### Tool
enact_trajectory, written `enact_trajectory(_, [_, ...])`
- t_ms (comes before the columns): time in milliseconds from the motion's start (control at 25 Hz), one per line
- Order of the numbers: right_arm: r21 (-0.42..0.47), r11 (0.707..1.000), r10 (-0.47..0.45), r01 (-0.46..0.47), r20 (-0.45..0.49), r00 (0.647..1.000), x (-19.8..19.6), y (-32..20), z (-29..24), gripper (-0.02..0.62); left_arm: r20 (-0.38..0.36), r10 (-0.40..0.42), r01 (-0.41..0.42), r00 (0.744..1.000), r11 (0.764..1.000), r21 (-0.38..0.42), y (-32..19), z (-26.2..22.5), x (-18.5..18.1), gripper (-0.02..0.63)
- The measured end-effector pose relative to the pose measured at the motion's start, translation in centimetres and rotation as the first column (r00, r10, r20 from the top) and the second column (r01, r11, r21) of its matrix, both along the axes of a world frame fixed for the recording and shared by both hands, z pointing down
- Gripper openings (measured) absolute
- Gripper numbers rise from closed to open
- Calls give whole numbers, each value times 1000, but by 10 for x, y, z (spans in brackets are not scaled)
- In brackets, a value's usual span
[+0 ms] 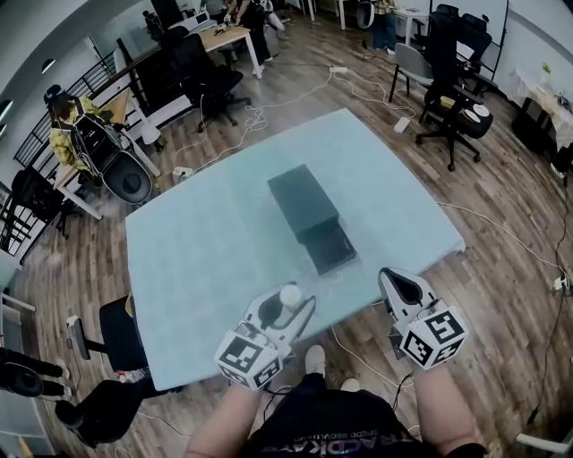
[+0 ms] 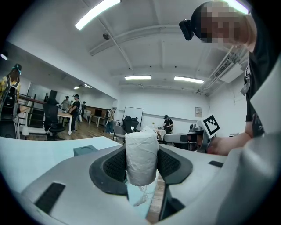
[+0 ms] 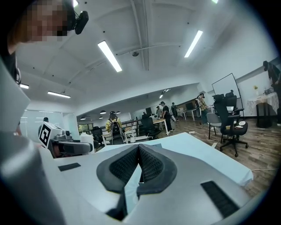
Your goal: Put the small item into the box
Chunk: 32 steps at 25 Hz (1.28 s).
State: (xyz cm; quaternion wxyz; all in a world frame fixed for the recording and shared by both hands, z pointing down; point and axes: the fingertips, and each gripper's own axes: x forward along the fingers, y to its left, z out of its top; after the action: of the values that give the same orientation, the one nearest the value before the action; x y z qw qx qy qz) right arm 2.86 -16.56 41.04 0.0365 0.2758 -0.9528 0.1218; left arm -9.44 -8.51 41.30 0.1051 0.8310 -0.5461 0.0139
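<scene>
Open-plan office, wood plank floor (image 1: 510, 215). Pale blue bench (image 1: 197, 268) dead centre. Black office chairs (image 1: 457, 107) at 1 o'clock, one more chair (image 1: 206, 76) at 11 beside a wooden desk (image 1: 228, 38). White cables (image 1: 255, 116) trail over the floor at 12. Railing (image 1: 94, 80) at 10. White walls (image 2: 175, 103), ceiling strip lights (image 2: 97, 13), whiteboard (image 2: 133, 116) at the far end.

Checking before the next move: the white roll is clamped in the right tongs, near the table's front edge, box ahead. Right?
No. The roll is clamped in the left tongs, as the left gripper view shows; the right tongs are shut on nothing. It is near the table's front edge, box ahead.
</scene>
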Motion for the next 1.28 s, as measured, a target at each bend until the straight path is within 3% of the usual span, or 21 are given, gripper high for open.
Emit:
enact_trajectory(720, [-45,988,146,-147,-36,989,-38,-61,28,18,-15,148,-149,989,988,-46,-109,37,-40,198])
enact_trajectory(1280, [-77,978,185,-192,-82,979,-54,-78,55,18,67,232,-223,970,967,-122,-166,94,-38,198])
